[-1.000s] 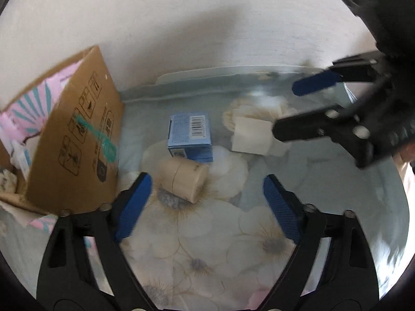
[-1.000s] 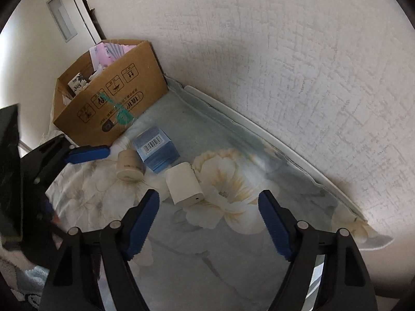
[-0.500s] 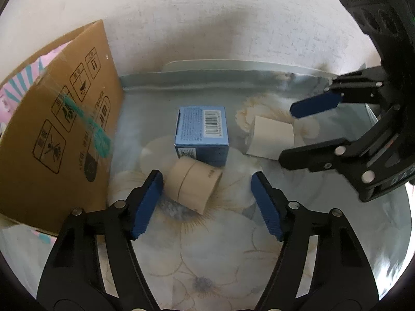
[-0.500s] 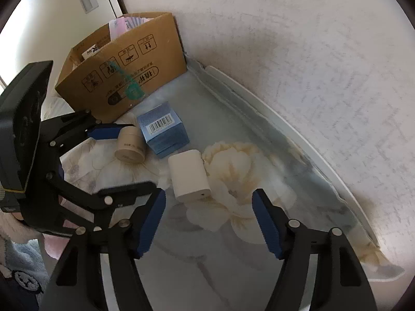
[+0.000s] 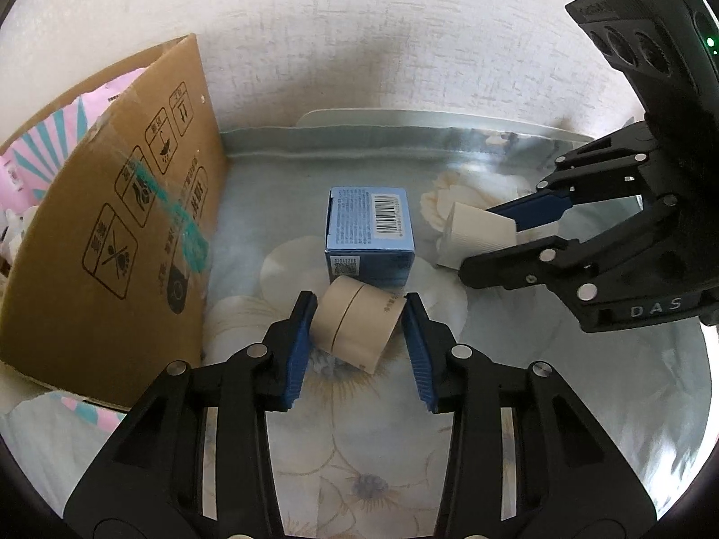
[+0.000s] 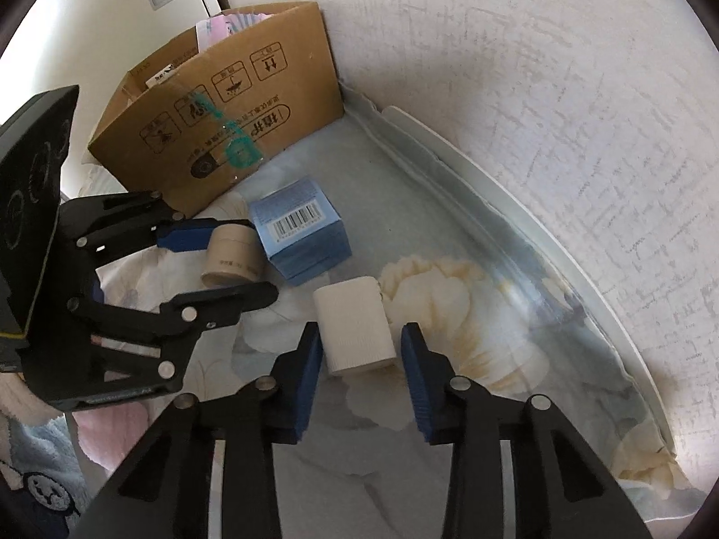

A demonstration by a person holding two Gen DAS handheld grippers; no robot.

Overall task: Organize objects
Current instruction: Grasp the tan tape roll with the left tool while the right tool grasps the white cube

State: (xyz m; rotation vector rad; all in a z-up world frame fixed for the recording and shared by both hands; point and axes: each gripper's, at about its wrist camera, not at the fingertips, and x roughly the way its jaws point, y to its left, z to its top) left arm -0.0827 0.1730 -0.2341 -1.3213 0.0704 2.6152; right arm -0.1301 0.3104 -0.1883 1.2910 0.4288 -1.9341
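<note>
The beige cylindrical jar point(image 5: 355, 330) lies on its side between the spread fingers of the left gripper point(image 5: 357, 343); the white ribbed cylinder point(image 6: 355, 330) sits likewise inside the open right gripper point(image 6: 361, 359) (neither pinched). Round bodies could roll free during an off-centre squeeze.

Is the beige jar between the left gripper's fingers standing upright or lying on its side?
Lying on its side. The beige jar rests with its lid seam running vertically and its round side on the floral cloth.
</note>
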